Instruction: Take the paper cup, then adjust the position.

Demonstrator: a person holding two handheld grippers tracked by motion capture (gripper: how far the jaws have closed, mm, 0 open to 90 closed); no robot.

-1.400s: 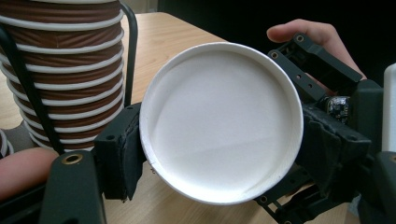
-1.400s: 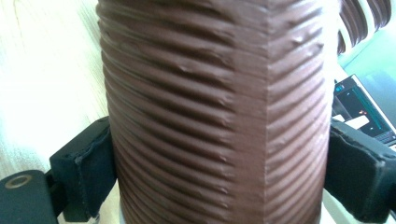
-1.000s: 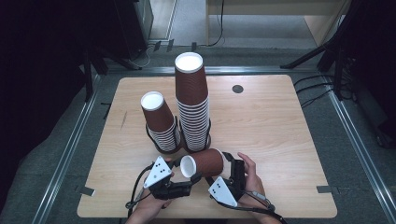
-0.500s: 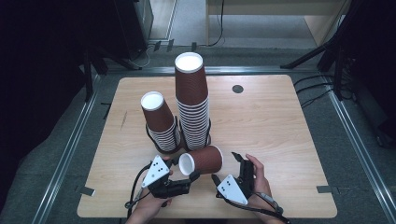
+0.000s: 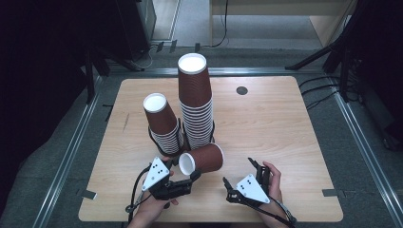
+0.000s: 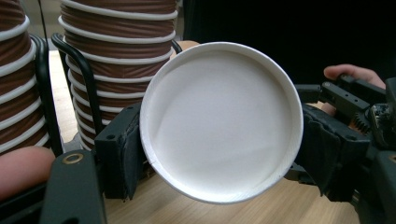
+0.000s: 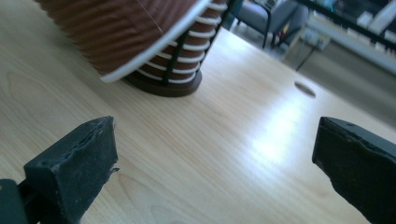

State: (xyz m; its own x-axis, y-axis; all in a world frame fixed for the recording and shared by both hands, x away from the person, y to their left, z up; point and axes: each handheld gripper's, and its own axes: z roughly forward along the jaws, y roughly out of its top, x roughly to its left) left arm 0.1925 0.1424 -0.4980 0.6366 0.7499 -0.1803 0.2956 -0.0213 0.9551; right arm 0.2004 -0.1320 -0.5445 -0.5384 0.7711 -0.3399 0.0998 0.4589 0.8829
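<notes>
A ribbed brown paper cup (image 5: 202, 160) with a white rim lay sideways above the bench (image 5: 285, 128), clamped in the left gripper (image 5: 190, 176)'s fingers; the right gripper (image 5: 242, 178)'s fingers stood apart, empty.

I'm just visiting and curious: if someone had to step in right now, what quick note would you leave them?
Left tongs: shut on one brown paper cup, held on its side, its white base facing the left camera.
Right tongs: open, holding nothing, off to the cup's right over the table.
Two stacks of upside-down cups, short stack and tall stack, stand in black wire holders behind.
Done: one cup in hand.
Left: probably placing it on a stack.
</notes>
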